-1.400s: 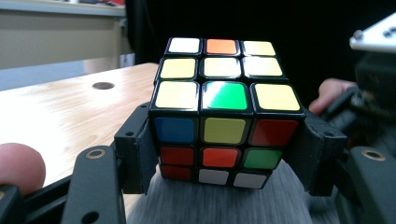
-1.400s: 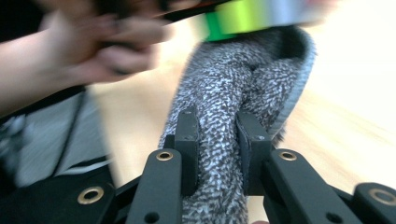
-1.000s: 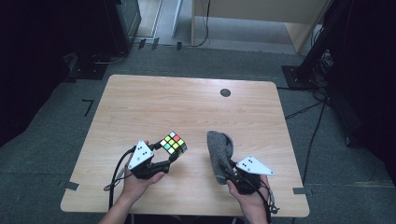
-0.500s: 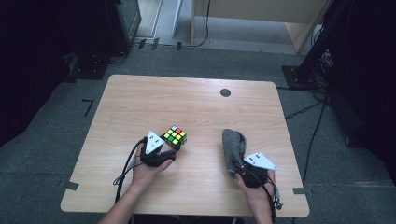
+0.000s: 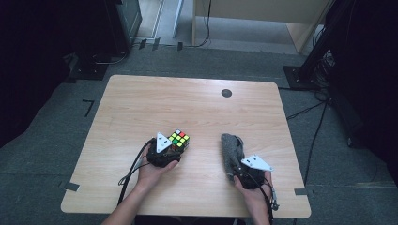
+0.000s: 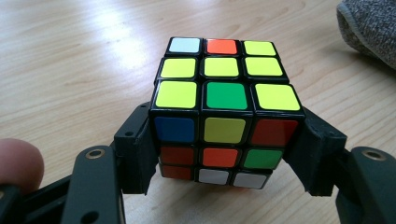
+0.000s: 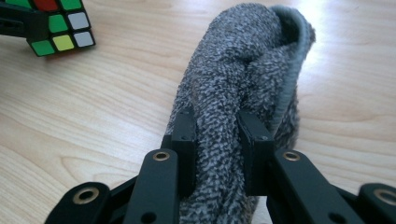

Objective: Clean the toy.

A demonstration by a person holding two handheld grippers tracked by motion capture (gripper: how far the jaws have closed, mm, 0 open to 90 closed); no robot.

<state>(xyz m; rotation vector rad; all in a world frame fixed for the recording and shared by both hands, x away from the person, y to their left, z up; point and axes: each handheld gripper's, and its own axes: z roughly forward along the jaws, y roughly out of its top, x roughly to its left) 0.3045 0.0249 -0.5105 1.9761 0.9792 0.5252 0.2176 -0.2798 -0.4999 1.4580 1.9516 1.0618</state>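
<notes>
A scrambled puzzle cube [image 6: 224, 112] with mostly yellow top stickers sits between the black jaws of my left gripper [image 6: 224, 154], whose pads press on its two sides; it rests low over the wooden table [image 5: 197, 108]. In the high view the cube [image 5: 179, 139] is left of centre, just ahead of my left gripper [image 5: 174, 147]. My right gripper [image 7: 217, 149] is shut on a fold of a grey fuzzy cloth [image 7: 247, 70]. The cloth [image 5: 232, 151] lies lengthwise on the table at the right, ahead of my right gripper [image 5: 236, 174].
A small dark round spot [image 5: 226, 93] marks the far side of the table. Cables trail from both grippers over the near edge. Dark equipment and cables stand on the grey carpet around the table. The cube's corner [image 7: 56, 32] appears at the upper left of the right gripper view.
Both hands have sunk toward the table. The cube has moved a little right and down with the left gripper; the cloth has come down to lie on the wood.
</notes>
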